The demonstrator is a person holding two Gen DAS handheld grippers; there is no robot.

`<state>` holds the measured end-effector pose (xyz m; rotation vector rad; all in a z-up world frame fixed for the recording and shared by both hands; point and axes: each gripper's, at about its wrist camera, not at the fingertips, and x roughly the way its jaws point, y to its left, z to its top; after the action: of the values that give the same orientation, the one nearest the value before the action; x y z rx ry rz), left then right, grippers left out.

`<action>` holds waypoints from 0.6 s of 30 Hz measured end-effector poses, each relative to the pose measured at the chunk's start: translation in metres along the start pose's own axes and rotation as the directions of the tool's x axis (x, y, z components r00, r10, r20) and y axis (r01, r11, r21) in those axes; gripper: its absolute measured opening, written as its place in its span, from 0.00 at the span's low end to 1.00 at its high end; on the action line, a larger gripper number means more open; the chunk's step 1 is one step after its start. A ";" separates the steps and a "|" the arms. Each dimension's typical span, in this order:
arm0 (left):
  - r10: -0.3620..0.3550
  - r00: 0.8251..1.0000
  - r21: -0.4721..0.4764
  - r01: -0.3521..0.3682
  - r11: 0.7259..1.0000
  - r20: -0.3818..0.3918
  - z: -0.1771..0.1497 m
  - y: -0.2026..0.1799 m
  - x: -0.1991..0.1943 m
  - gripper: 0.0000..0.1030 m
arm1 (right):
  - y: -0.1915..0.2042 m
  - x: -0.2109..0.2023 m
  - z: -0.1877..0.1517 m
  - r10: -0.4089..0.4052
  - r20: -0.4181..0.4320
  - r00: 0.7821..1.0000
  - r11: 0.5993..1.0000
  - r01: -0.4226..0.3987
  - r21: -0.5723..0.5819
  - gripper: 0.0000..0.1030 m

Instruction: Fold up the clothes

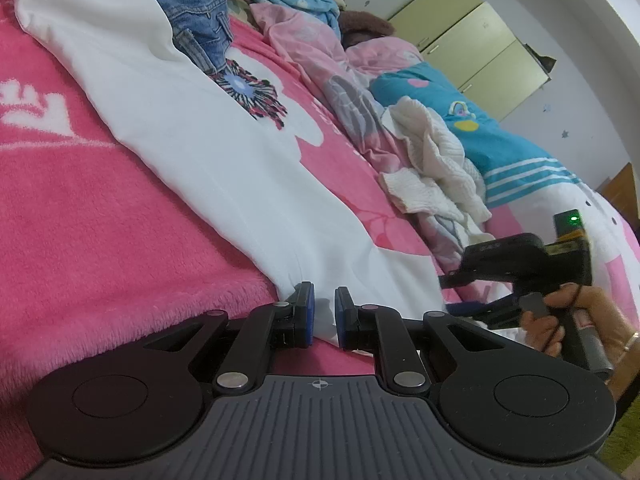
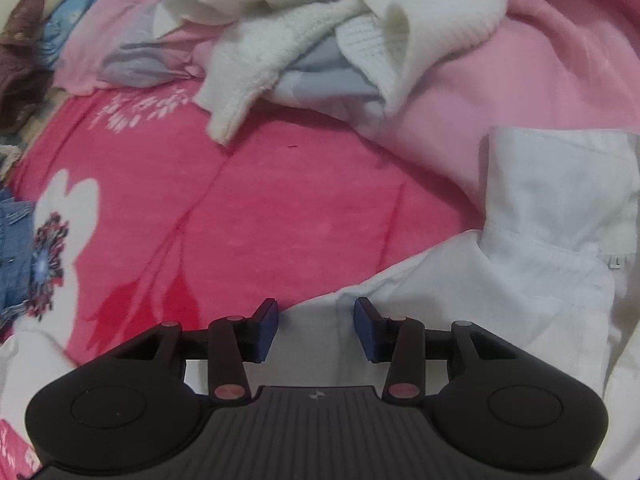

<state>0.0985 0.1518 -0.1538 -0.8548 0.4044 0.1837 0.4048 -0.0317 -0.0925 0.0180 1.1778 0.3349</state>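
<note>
On the bed's pink blanket [image 1: 100,220], pinches the near edge of the white garment [image 1: 200,152] in the left tool [image 1: 323,312], seemingly anchoring it flat, and hangs the right tool [image 2: 316,320], spread and gripping nothing, over the garment, probably to regrip.

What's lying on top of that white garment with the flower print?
A pair of blue jeans lies across the white garment, hiding its upper part above the flower print. Beneath it, the pink blanket shows; anything else underneath is covered.
</note>
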 end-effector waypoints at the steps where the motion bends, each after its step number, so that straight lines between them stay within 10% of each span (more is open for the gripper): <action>1: -0.001 1.000 -0.001 0.001 1.000 0.000 0.000 0.000 0.000 0.13 | 0.001 0.001 0.000 -0.008 0.005 1.000 1.000 0.008 -0.005 0.40; 5: -0.002 1.000 -0.003 0.002 1.000 0.000 0.000 0.000 -0.001 0.13 | 0.002 -0.003 -0.005 -0.048 0.046 0.998 0.997 0.051 -0.063 0.02; 18: -0.002 1.000 0.000 0.002 1.000 0.002 0.000 0.000 -0.001 0.13 | 0.008 -0.009 -0.017 0.069 0.250 0.966 0.989 -0.033 -0.144 0.01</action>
<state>0.0978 0.1517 -0.1534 -0.8549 0.4011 0.1823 0.3843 -0.0296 -0.0898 -0.0293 0.8986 0.4458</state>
